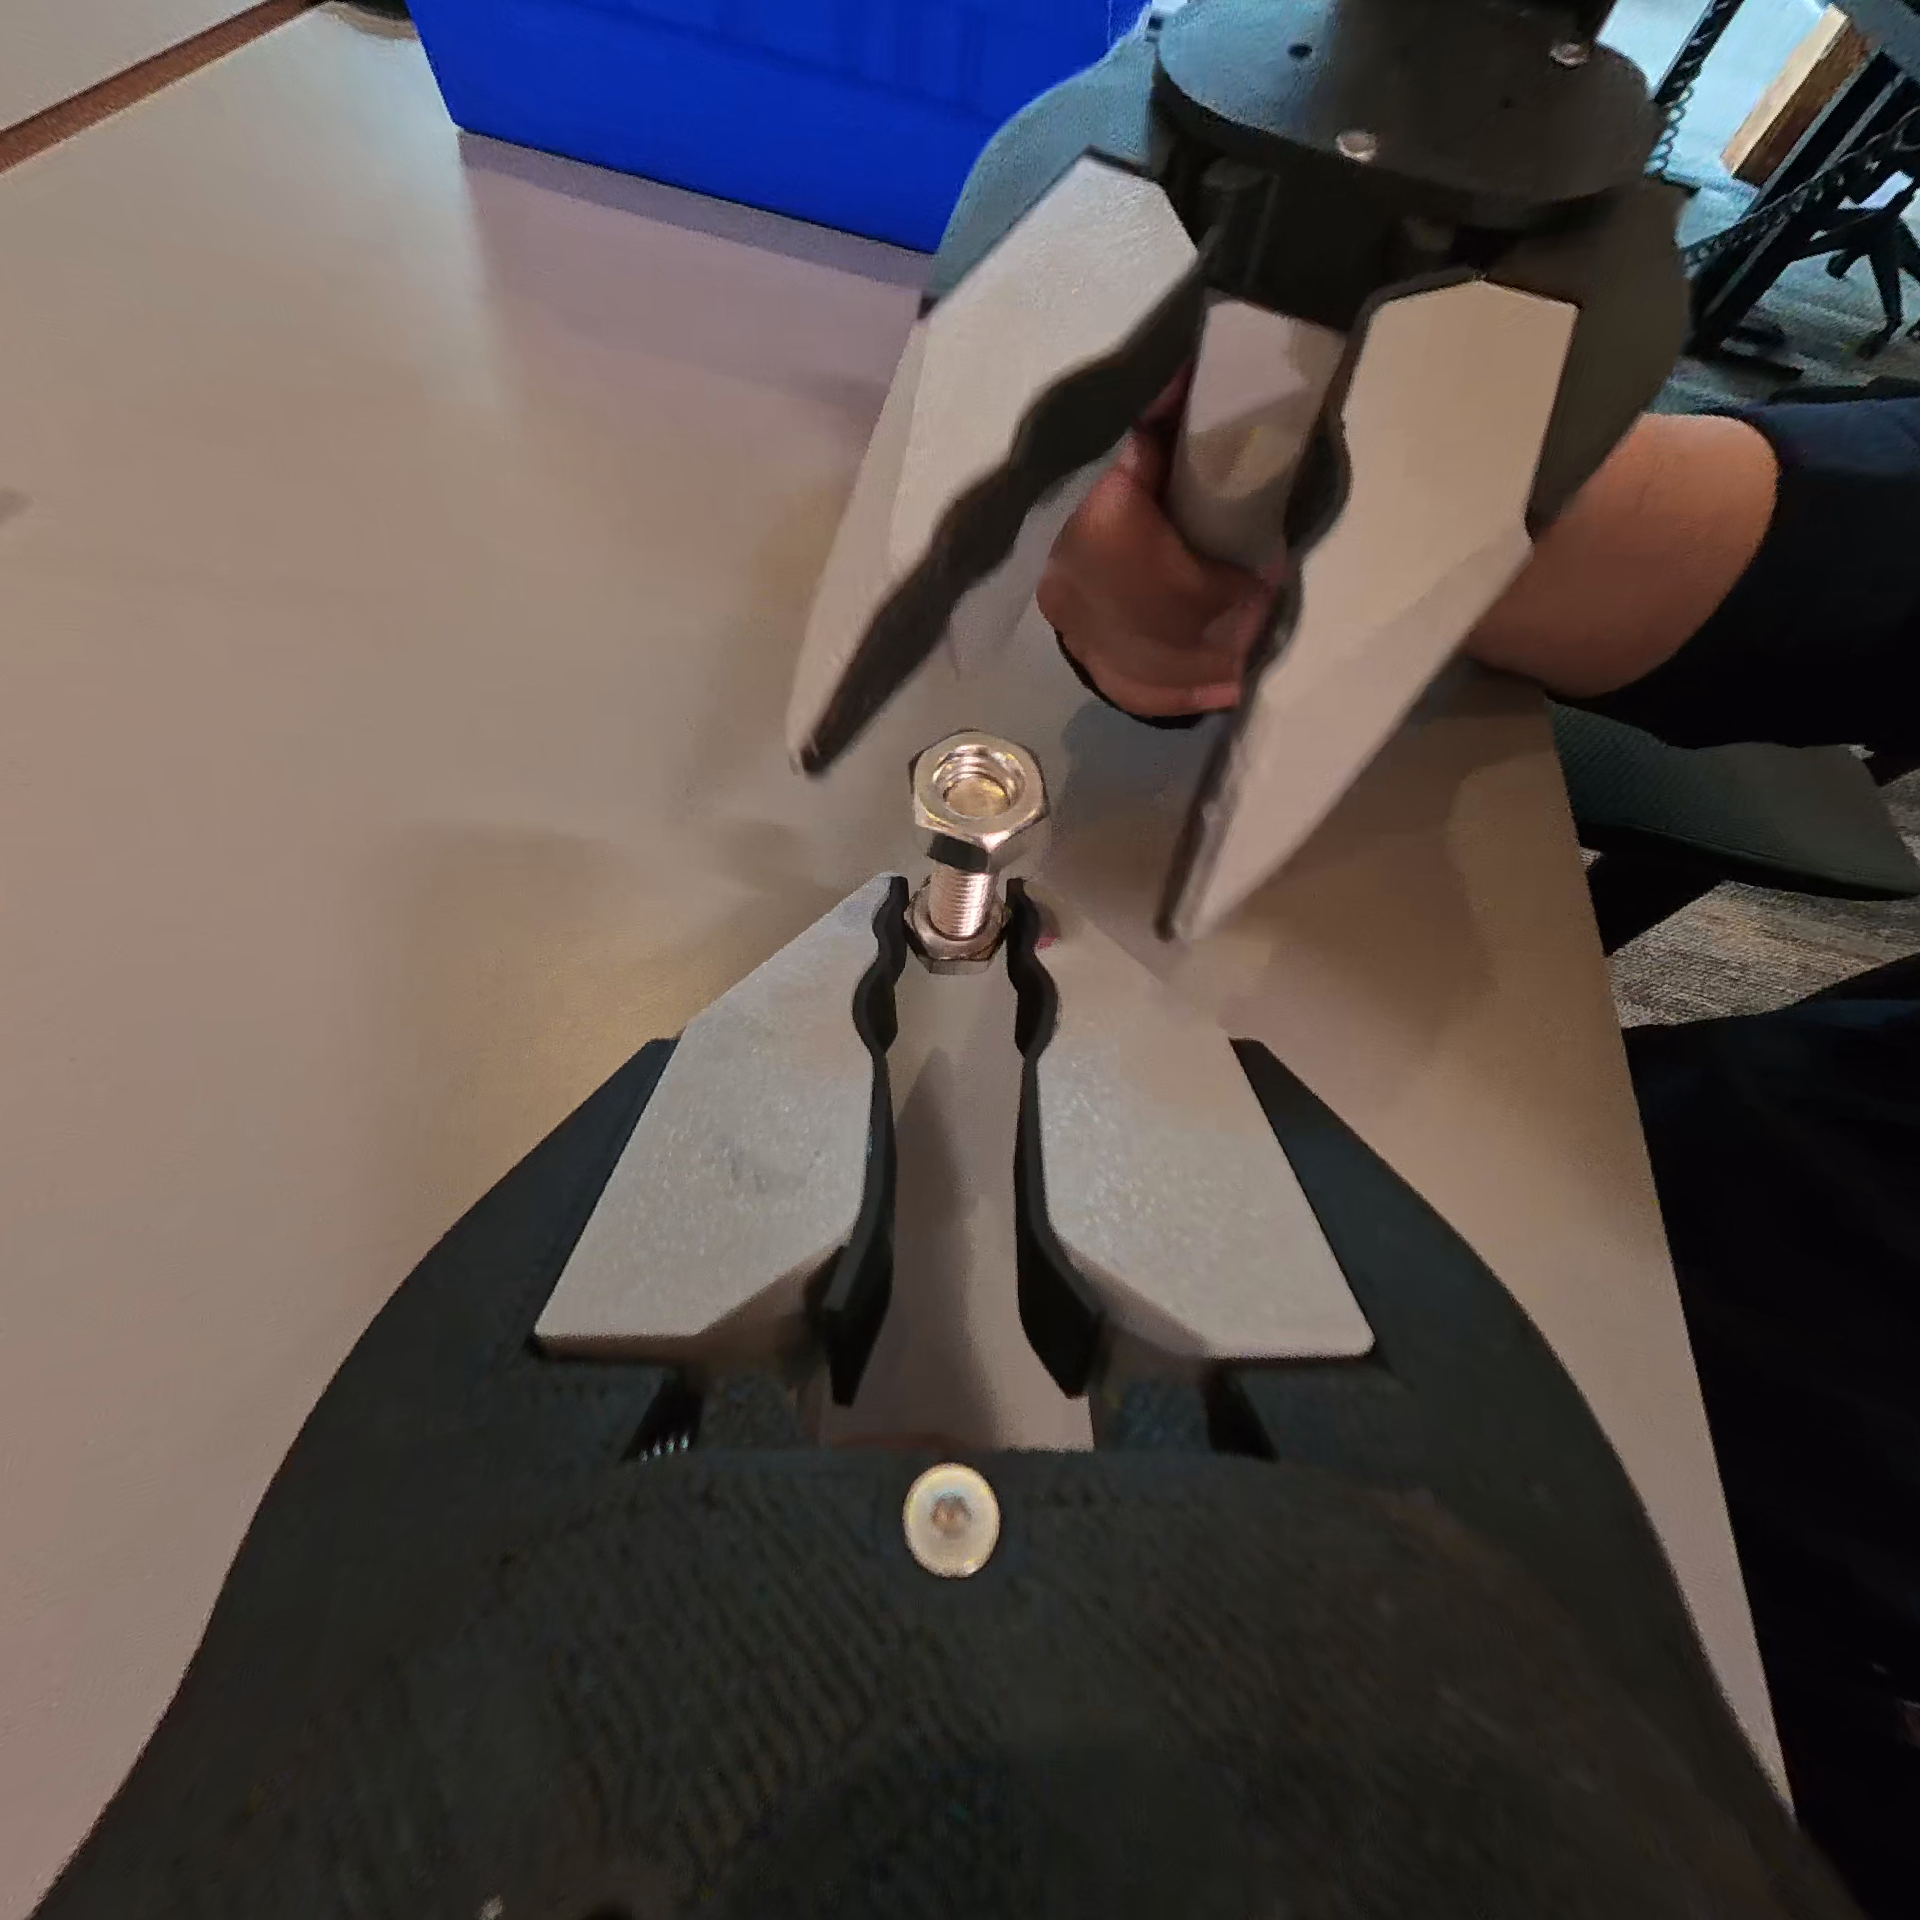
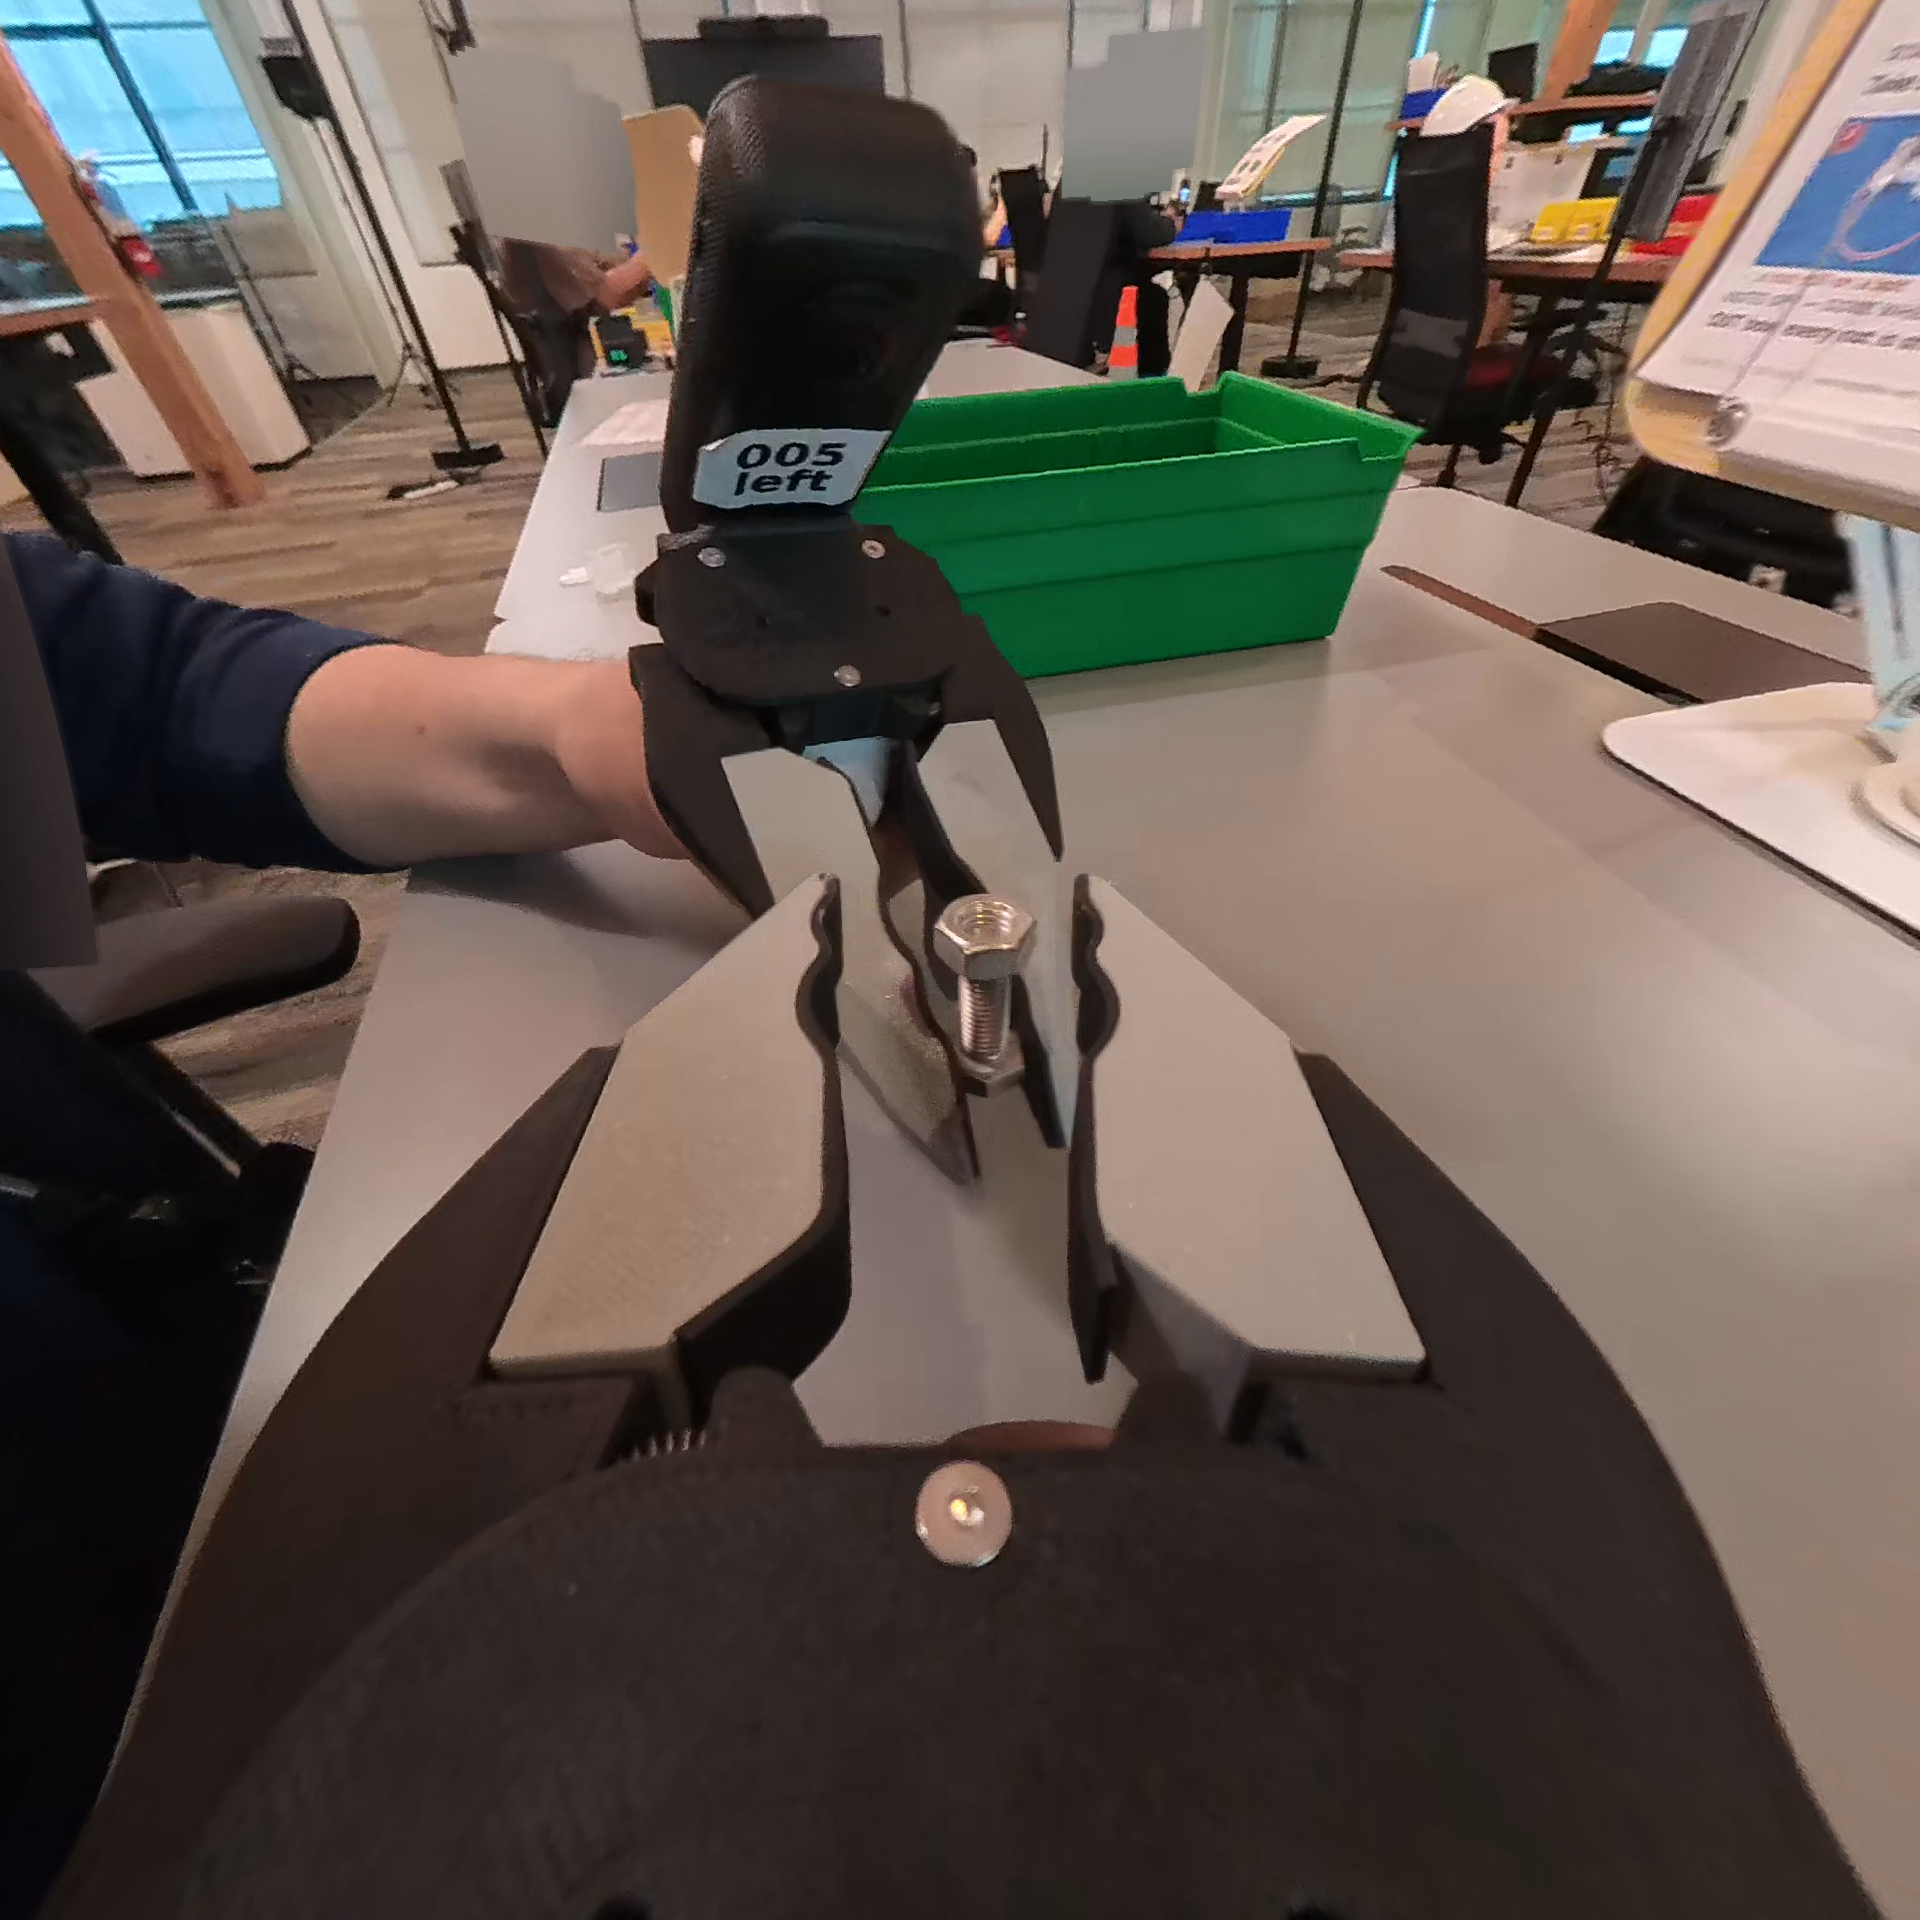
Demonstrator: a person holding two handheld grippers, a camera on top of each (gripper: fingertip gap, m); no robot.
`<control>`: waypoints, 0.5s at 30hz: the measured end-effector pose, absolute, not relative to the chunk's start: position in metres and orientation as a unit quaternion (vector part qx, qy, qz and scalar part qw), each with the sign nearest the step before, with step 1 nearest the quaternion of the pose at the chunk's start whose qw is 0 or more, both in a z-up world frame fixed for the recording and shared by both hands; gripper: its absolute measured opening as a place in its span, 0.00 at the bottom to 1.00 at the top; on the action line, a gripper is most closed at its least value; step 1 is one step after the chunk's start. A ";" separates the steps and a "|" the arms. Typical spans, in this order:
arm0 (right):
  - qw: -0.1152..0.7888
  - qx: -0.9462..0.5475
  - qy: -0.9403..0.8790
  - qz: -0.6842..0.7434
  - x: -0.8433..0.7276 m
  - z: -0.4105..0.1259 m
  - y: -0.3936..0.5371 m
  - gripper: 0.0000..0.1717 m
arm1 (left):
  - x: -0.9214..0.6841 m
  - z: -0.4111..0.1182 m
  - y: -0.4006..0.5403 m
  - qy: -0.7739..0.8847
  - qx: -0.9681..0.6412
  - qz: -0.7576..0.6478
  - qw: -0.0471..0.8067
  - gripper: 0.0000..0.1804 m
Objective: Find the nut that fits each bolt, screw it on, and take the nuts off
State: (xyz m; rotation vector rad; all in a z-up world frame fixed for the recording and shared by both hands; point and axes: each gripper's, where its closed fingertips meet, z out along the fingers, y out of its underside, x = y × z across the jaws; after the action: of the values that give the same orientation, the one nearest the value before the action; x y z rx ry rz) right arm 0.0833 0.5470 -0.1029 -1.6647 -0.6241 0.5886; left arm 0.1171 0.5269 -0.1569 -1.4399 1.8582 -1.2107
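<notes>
A pale grey table (image 2: 1455, 935) fills the lower half of both views, smooth and mostly bare. In the right wrist view a green bin (image 2: 1122, 520) sits toward the upper middle of the frame, a white base (image 2: 1766, 769) lies at the right edge, and a dark flat pad (image 2: 1683, 649) rests just behind it. Beyond is an open workroom with desks, chairs and an orange cone (image 2: 1122, 332). In the left wrist view a blue bin (image 1: 727, 94) stands at the top, and the table edge runs down the right side, where a chair seat (image 1: 1745, 810) sits near it.

The left gripper (image 1: 958, 920) is clamped on the head of a steel bolt (image 1: 956, 894) at frame centre, holding it upright with the shank pointing up. A nut (image 1: 980, 795) sits on the tip of the shank. The right gripper (image 2: 956, 914) stands with its fingers spread, one on each side of the nut and apparently clear of it, though motion blur makes this hard to judge.

Bare table stretches to the left in the left wrist view.
</notes>
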 end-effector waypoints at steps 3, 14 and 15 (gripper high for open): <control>0.591 -0.717 -0.274 0.248 0.081 -0.107 0.542 0.23 | 0.117 -0.158 0.534 0.675 -0.537 -0.441 0.247 0.09; 0.581 -0.725 -0.283 0.237 0.079 -0.110 0.548 0.23 | 0.116 -0.157 0.530 0.680 -0.532 -0.440 0.246 0.09; 0.585 -0.722 -0.288 0.232 0.078 -0.111 0.546 0.22 | 0.116 -0.157 0.532 0.679 -0.534 -0.439 0.247 0.09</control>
State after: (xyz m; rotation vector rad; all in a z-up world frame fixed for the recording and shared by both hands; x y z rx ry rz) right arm 0.0780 0.5459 -0.1105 -1.6852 -0.6719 0.5405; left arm 0.1161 0.5321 -0.1573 -1.4570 1.8503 -1.1964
